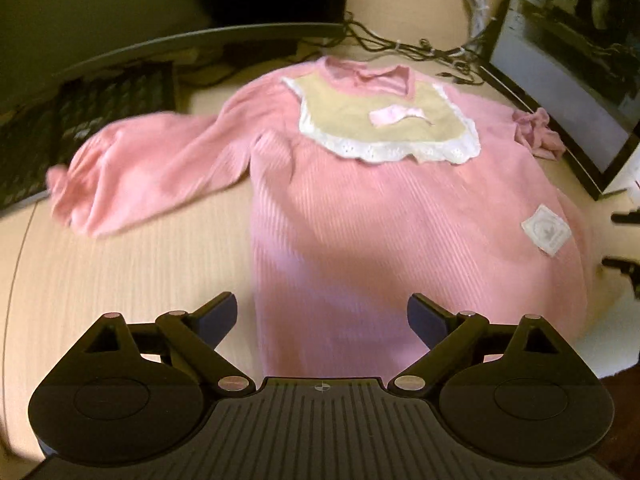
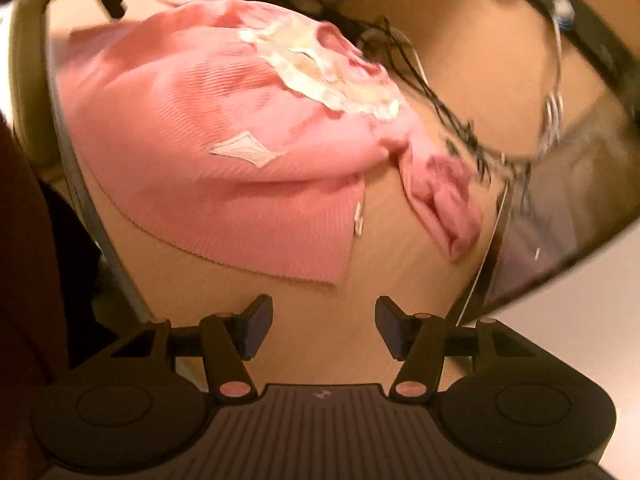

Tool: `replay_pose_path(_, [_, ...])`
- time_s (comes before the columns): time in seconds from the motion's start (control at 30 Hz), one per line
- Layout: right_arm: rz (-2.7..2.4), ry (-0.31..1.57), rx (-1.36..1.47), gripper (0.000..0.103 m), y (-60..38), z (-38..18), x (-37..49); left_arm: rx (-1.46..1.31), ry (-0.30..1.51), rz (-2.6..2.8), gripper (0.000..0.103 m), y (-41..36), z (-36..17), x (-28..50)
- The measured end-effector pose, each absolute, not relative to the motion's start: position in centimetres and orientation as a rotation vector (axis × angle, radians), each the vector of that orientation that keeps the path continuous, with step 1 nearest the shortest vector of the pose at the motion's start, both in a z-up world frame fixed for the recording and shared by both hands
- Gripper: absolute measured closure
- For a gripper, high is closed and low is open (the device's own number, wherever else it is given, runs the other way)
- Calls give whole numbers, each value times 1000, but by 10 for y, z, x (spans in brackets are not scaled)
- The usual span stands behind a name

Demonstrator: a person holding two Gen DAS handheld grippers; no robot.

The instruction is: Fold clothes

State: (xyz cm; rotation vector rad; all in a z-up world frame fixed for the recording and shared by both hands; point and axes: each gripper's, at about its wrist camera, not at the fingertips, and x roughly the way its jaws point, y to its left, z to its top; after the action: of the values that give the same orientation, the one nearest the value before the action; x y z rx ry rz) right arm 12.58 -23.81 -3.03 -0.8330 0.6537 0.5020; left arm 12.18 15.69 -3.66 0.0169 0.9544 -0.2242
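Observation:
A pink ribbed sweater (image 1: 360,220) lies face up and spread flat on the light wooden table (image 1: 120,280). It has a beige bib with white lace trim (image 1: 380,120) and a white patch (image 1: 546,230) near the hem. Its left sleeve (image 1: 152,164) stretches out sideways, while the other sleeve (image 2: 444,200) is bunched beside the body. My left gripper (image 1: 321,305) hovers open over the hem area with nothing between its fingers. The right gripper (image 2: 324,308) is open too, over bare table just off the sweater's (image 2: 200,128) hem corner.
A black keyboard (image 1: 80,120) sits beyond the left sleeve. A monitor (image 1: 560,80) stands at the right, close to the bunched sleeve. Tangled cables (image 1: 400,46) lie behind the collar. The table's rounded edge (image 2: 80,184) runs along the left of the right wrist view.

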Motion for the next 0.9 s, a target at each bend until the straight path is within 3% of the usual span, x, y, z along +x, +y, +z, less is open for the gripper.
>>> replay_pose_path(0.1, [535, 548, -921, 47, -222, -38, 125, -5, 953, -203, 6, 151, -33, 108])
replay_pose_path(0.17, [560, 508, -924, 57, -205, -43, 129, 8, 940, -226, 5, 146, -27, 104])
replay_pose_path(0.2, [572, 511, -902, 69, -197, -43, 132, 15, 935, -240, 5, 144, -25, 103])
replay_pose_path(0.23, [585, 514, -880, 88, -189, -43, 136, 25, 933, -251, 5, 140, -25, 103])
replay_pose_path(0.3, [588, 545, -742, 98, -179, -34, 148, 47, 928, -273, 4, 134, -25, 102])
replay_pose_path(0.53, [484, 598, -14, 100, -222, 66, 195, 149, 879, -385, 2, 133, -20, 70])
replay_pose_path(0.67, [452, 627, 175, 100, -233, 80, 197, 198, 877, -398, 2, 134, -38, 55])
replay_pose_path(0.83, [391, 651, 215, 100, -232, 75, 177, 383, 800, -290, 2, 132, -63, 51])
replay_pose_path(0.87, [370, 650, 217, 100, -232, 73, 170, 422, 770, -242, 5, 133, -65, 53])
replay_pose_path(0.9, [348, 645, 214, 100, -232, 71, 165, 451, 744, -191, 17, 137, -67, 58])
